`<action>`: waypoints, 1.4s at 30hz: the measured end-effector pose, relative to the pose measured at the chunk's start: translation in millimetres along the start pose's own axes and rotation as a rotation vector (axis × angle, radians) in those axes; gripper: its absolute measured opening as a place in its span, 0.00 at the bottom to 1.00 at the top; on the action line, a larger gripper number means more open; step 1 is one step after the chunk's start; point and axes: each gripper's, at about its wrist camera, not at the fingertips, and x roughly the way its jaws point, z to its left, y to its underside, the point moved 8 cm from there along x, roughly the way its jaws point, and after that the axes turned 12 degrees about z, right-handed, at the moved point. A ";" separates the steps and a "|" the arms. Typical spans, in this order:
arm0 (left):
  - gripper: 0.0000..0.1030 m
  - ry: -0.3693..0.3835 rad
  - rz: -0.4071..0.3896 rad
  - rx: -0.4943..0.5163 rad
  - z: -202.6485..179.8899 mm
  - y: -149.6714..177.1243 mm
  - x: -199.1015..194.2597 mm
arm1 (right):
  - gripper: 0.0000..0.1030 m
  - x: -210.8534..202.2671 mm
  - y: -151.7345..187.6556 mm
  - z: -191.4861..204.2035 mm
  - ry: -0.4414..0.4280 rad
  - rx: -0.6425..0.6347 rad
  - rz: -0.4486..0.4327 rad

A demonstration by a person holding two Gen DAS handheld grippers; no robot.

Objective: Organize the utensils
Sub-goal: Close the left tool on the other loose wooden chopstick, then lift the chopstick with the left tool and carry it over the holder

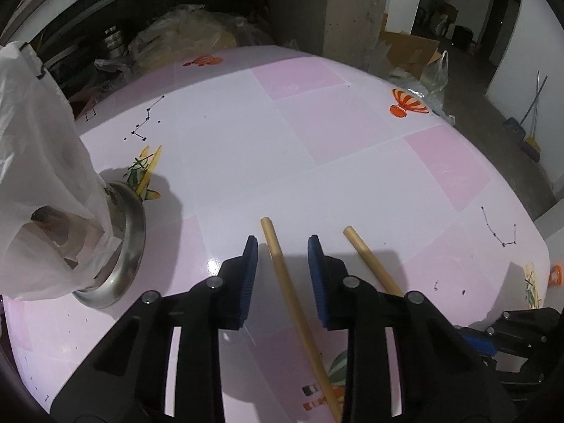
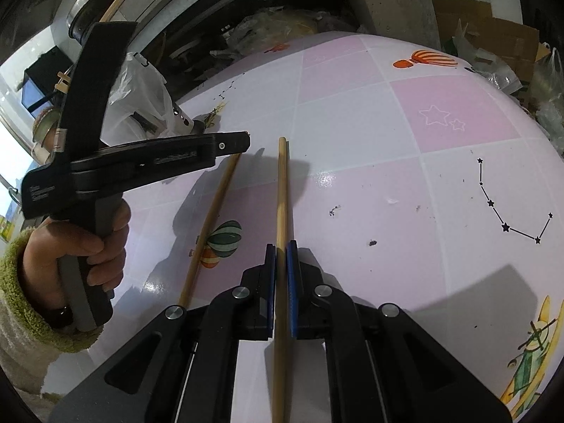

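At the counter's [image 1: 246, 134] left edge, a steel holder [image 1: 128, 243] sits draped in a white plastic bag [image 1: 38, 162]. Left hand-held gripper [image 1: 282, 246] stands narrowly apart around one bamboo chopstick [image 1: 282, 275] without touching it. Just beside, the right hand-held gripper [image 2: 281, 246] clamps the second chopstick [image 2: 282, 183].

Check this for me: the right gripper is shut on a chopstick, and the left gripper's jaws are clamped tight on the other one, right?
Not quite. The right gripper is shut on a chopstick, but the left gripper is not clamped: the left wrist view shows gaps between its pads and the other chopstick.
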 end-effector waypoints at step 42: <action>0.04 0.069 -0.299 -0.142 38.6 10.2 -138.1 | 0.06 0.5 -0.8 0.6 0.009 0.011 0.039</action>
